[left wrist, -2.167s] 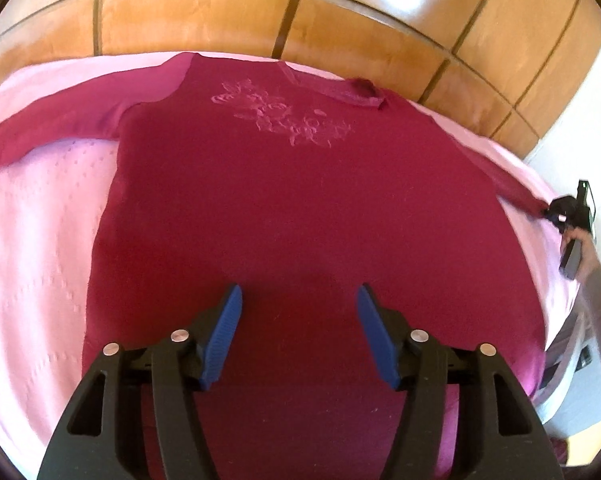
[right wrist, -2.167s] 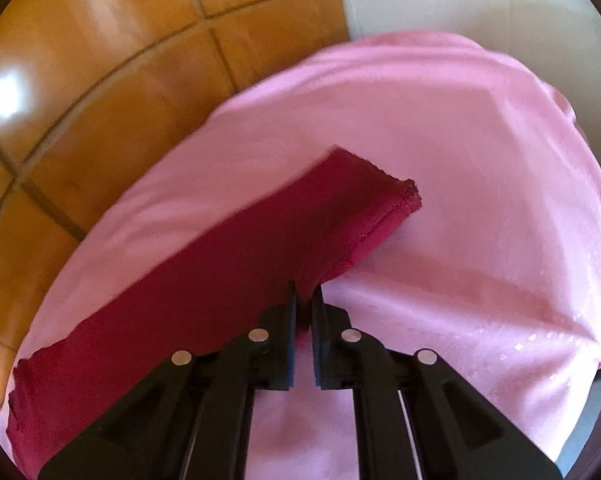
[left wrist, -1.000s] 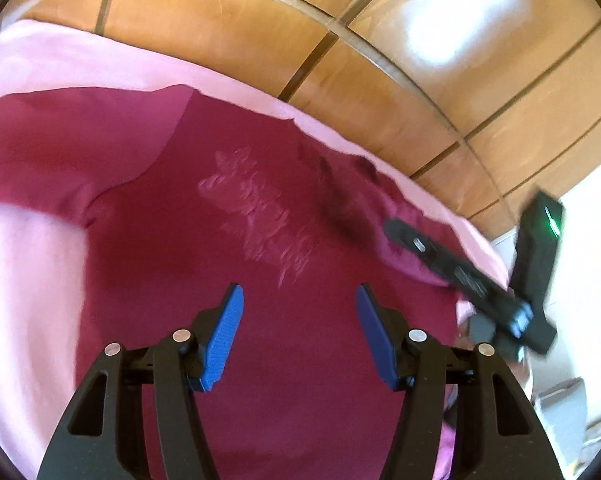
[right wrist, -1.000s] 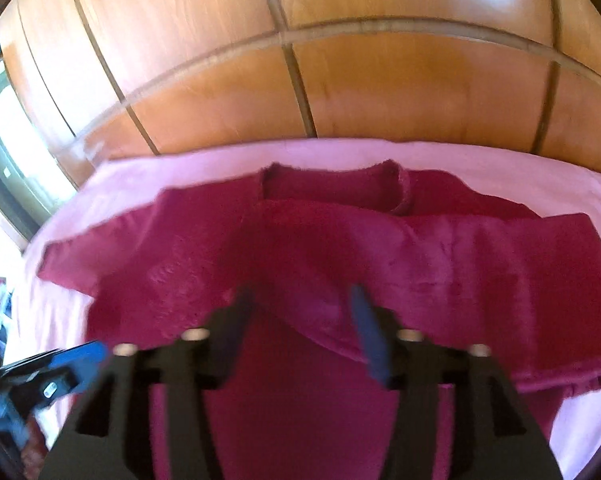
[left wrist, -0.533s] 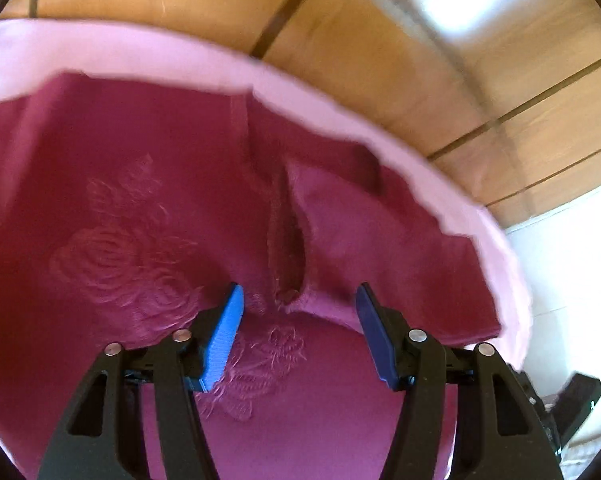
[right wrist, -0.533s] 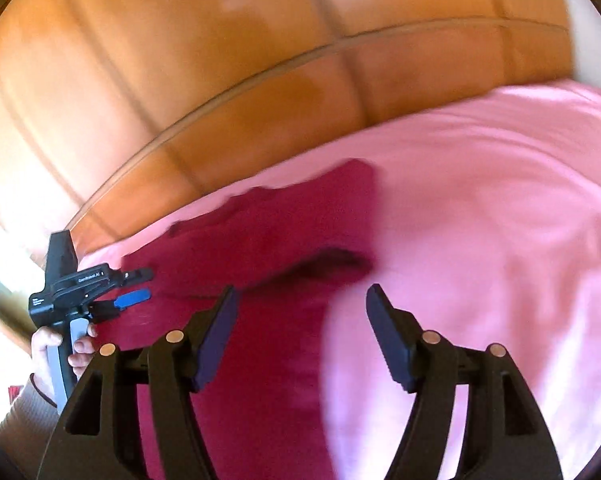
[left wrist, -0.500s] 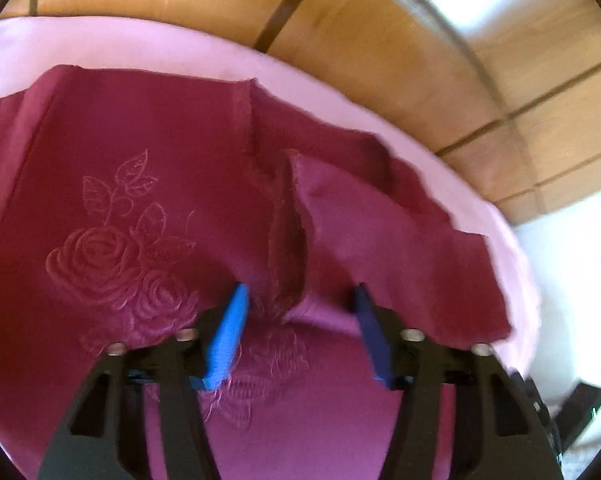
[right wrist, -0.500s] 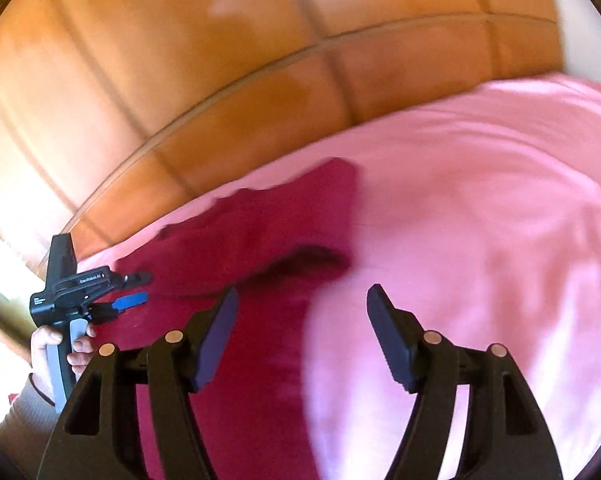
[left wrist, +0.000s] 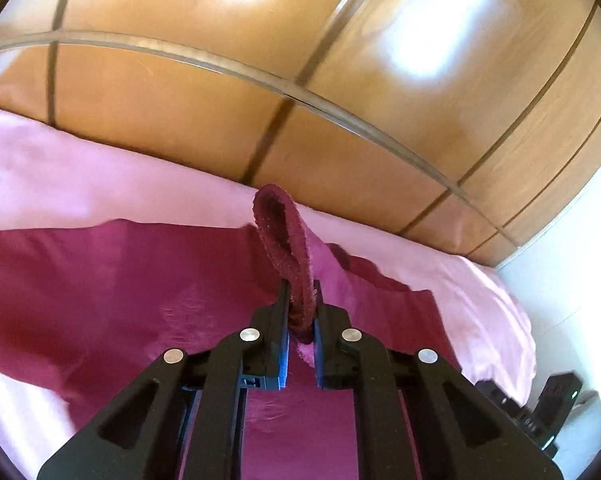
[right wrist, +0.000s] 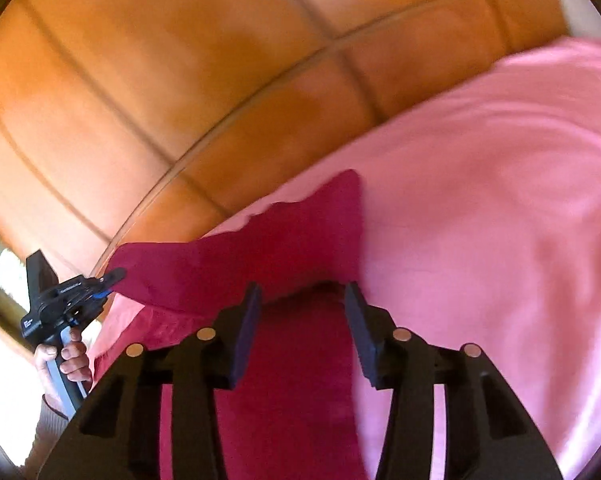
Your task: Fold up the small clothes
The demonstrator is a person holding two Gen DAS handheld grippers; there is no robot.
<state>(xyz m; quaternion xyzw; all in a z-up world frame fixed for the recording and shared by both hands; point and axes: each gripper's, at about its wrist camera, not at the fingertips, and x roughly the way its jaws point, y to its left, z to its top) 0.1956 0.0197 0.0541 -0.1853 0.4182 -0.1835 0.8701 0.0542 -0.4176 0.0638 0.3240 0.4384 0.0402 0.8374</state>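
Observation:
A dark red long-sleeved top (left wrist: 112,280) lies on a pink bedspread (left wrist: 60,184). My left gripper (left wrist: 300,308) is shut on the cuff of the sleeve (left wrist: 288,240) that was folded across the chest, and holds it raised above the top. The cuff loops up beyond the jaws. In the right wrist view the left gripper (right wrist: 112,280) pulls the sleeve (right wrist: 260,248) to the left. My right gripper (right wrist: 300,320) is open and empty, above the top's side (right wrist: 300,400).
A glossy wooden panelled wall (left wrist: 260,80) runs behind the bed. The pink bedspread (right wrist: 500,220) spreads wide to the right of the top. The right gripper's body (left wrist: 540,412) shows at the bed's right edge, by a white wall (left wrist: 572,280).
My left gripper closed on the folded sleeve's cuff and lifted it. My right gripper, which had let the sleeve go, stays open and drew back to the right side of the top.

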